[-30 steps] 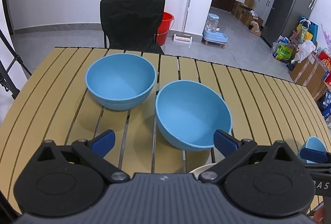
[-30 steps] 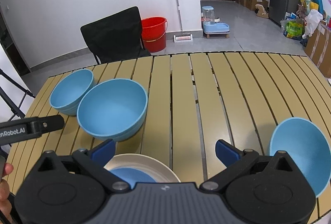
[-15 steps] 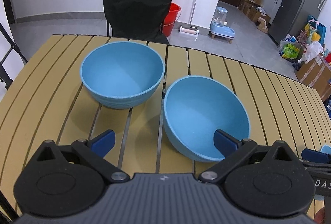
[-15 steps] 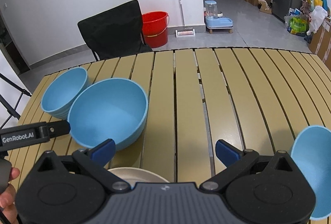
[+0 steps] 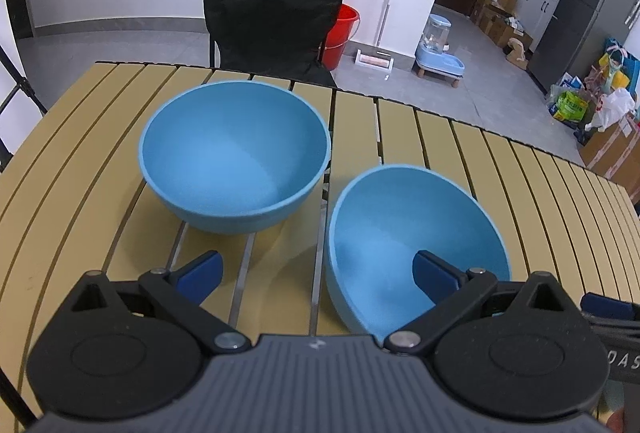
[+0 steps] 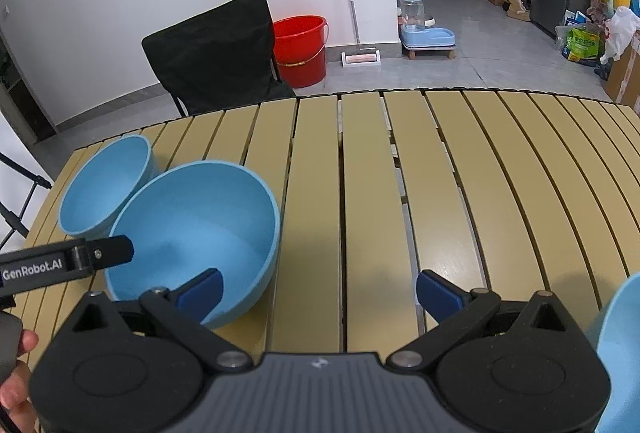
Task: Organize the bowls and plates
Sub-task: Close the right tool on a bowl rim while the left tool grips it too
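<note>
1. My left gripper (image 5: pixel 316 269) had its jaws spread wide, one finger inside the near blue bowl (image 5: pixel 404 233) and the other outside its rim.
2. That bowl sat tilted on the slatted table (image 5: pixel 460 153), just beside the far blue bowl (image 5: pixel 236 157).
3. My right gripper (image 6: pixel 318 287) hung spread over bare slats, holding nothing.
4. A third blue bowl (image 6: pixel 620 349) showed at my right edge.

1. I see both blue bowls (image 5: pixel 236 157) (image 5: pixel 416 241) matt, smooth.
2. Under them, the slatted table (image 6: pixel 360 193) looks like satin tan wood.
3. Behind it, black cloth chair (image 5: pixel 276 13), glossy red plastic bucket (image 6: pixel 300 49).
</note>
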### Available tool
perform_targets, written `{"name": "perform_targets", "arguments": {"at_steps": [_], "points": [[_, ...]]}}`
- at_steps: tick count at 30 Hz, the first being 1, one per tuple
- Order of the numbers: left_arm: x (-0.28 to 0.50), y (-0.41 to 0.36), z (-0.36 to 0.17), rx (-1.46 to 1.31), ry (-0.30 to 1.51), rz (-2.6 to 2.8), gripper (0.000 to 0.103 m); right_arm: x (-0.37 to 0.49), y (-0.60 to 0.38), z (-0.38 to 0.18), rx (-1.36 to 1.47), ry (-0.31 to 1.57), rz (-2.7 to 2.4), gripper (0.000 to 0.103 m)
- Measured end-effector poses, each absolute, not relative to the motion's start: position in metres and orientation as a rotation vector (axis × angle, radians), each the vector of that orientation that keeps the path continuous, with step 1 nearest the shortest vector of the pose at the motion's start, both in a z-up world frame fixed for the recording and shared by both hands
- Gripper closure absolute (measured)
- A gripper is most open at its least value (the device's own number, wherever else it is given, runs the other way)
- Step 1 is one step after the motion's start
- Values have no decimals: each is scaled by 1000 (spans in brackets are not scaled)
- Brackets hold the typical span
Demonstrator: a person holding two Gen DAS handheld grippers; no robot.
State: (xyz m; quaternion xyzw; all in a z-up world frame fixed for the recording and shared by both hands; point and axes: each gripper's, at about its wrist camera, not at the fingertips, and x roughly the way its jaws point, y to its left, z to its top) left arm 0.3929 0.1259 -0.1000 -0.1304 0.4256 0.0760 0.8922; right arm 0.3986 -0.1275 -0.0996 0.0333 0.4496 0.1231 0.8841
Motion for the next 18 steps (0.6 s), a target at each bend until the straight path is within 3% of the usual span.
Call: {"name": "perform_targets", "arguments": {"at_steps": [3, 8, 18], "points": [[397, 126, -102, -272, 890, 166, 5, 406, -124, -103, 58, 939, 262, 1], [406, 127, -106, -288, 922, 150, 26, 418, -118, -107, 51, 957, 282, 20], [427, 130, -103, -290, 1005, 158, 42, 448, -106, -106, 56, 1029, 328, 52]]}}
